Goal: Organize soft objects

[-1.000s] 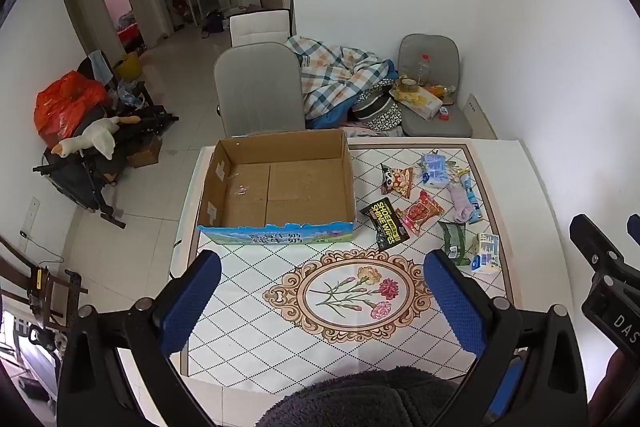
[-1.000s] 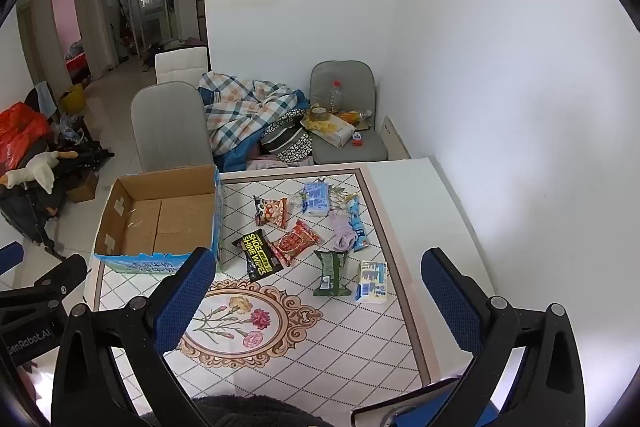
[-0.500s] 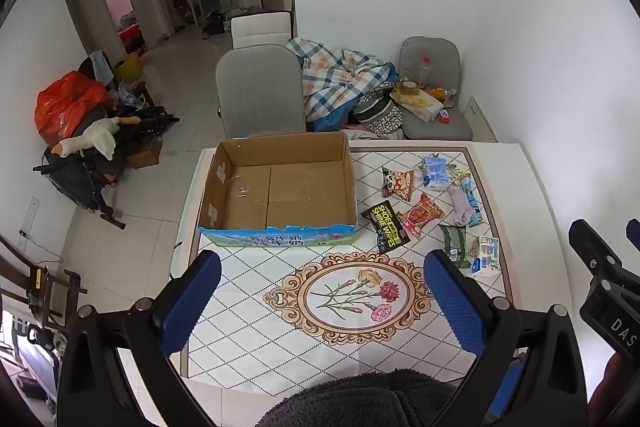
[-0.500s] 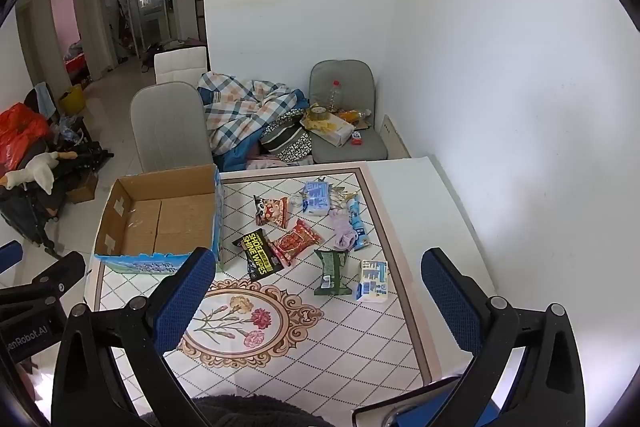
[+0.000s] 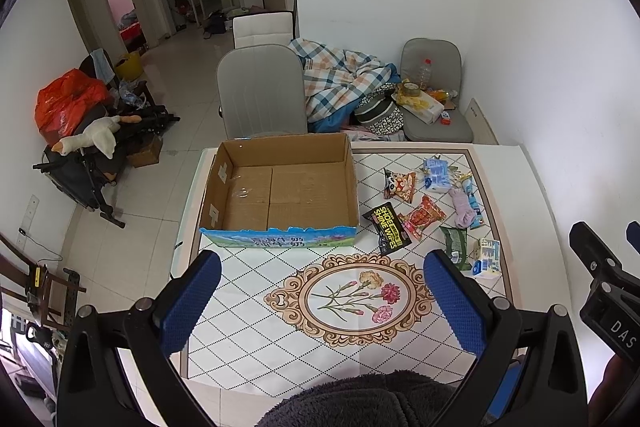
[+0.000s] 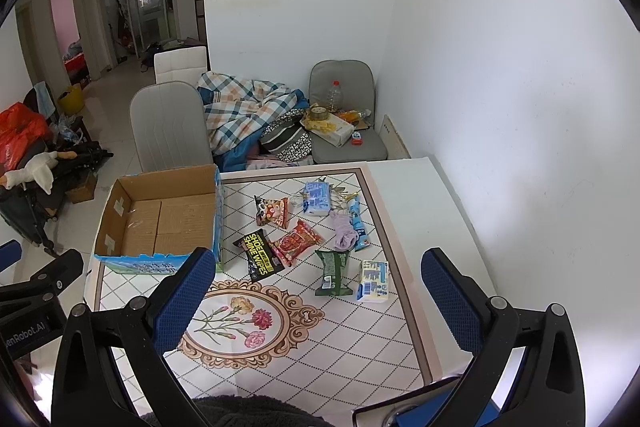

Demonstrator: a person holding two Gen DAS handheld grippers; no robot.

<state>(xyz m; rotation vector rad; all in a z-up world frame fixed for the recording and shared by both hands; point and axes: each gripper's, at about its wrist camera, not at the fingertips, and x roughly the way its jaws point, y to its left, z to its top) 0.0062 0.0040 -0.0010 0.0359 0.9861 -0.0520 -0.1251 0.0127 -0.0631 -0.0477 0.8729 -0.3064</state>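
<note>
An empty cardboard box stands on the table at the far left; it also shows in the right wrist view. To its right lie several soft packets: a black wipes pack, a red snack pack, a lilac sock, a green pack and a tissue pack. The right wrist view shows them too, with the sock and tissue pack. My left gripper is open and empty, high above the table's near side. My right gripper is open and empty too.
A grey chair stands behind the box. A plaid blanket and a second chair with clutter are beyond the table. The white wall runs along the table's right side.
Both views have barely shifted; the table objects sit where they were and both grippers stay open.
</note>
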